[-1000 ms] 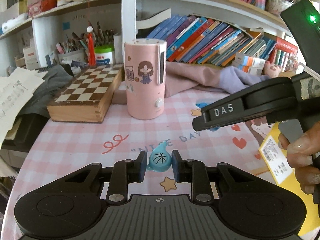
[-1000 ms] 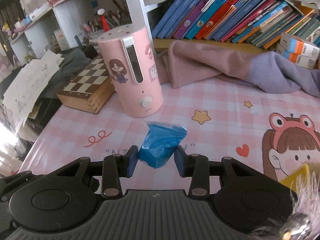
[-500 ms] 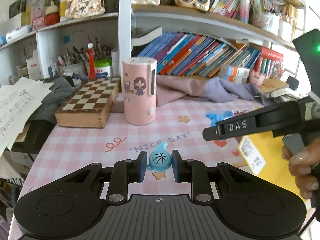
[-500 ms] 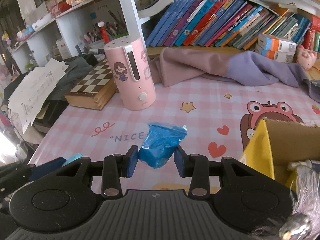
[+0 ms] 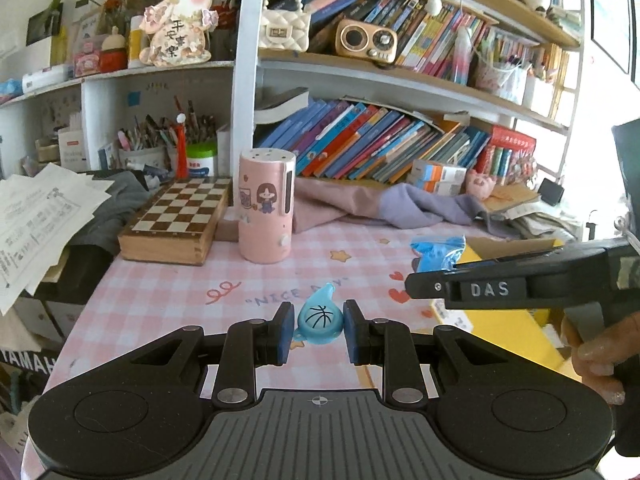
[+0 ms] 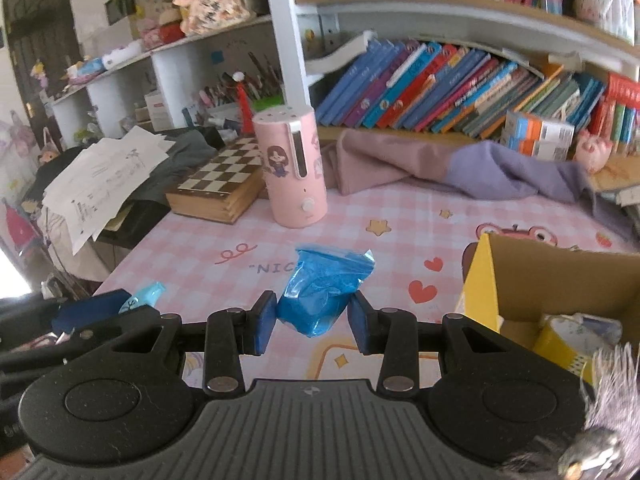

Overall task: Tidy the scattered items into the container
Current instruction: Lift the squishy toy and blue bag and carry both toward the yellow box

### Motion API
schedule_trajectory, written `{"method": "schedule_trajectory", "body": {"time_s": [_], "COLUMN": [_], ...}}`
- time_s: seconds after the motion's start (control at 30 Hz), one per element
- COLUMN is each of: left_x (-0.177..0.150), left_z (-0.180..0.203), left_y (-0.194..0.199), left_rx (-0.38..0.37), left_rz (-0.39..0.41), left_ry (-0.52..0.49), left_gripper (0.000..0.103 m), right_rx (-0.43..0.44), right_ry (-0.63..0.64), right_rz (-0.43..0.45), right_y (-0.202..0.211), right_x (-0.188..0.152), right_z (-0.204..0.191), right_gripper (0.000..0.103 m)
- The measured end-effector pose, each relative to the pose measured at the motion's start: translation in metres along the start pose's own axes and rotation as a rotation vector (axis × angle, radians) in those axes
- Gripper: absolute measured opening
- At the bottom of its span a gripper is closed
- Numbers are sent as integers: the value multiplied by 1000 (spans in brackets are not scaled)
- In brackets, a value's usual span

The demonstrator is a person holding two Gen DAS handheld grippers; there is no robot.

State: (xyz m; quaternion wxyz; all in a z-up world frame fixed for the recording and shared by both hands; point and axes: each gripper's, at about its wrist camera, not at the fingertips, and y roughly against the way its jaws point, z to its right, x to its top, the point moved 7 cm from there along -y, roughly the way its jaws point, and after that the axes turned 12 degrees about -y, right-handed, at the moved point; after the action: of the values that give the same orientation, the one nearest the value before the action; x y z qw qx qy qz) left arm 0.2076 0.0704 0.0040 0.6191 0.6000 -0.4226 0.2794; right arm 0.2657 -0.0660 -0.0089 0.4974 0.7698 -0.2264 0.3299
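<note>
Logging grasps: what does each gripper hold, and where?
Left gripper: blue basketball charm, pinched at its sides. Right gripper: blue plastic bag, squeezed at its lower bulge.

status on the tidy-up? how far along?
Done: at least one item already lies in the yellow box. In hand: left gripper clamps a blue whistle, right gripper a blue bag, neither over the box. Left: drop both in; no other loose small items visible.

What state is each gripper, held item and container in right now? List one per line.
Left gripper: shut on the whistle.
Light-blue basketball-print plastic whistle: clamped, lifted.
Right gripper: shut on the bag.
Crumpled blue plastic bag: clamped, lifted.
Yellow cardboard box: open, partly filled.
</note>
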Motion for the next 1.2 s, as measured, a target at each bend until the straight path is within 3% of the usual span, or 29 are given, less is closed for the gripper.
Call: {"method": "schedule_trajectory", "body": {"time_s": [0.57,1.2], "left_x": [-27,-61], "left_z": [11,38], "left_y": [65,108], "left_rx": [-42,-117], "left_rz": [9,-15], "left_ry": [3,5], "left_gripper": [25,25], "right_rx": [-36,-71], "right_ry": [-16,-82], "right_rz": [16,-19], "right_y": [74,121], "right_x": [-67,-131], "right_z": [1,0], "right_gripper": [37,37]}}
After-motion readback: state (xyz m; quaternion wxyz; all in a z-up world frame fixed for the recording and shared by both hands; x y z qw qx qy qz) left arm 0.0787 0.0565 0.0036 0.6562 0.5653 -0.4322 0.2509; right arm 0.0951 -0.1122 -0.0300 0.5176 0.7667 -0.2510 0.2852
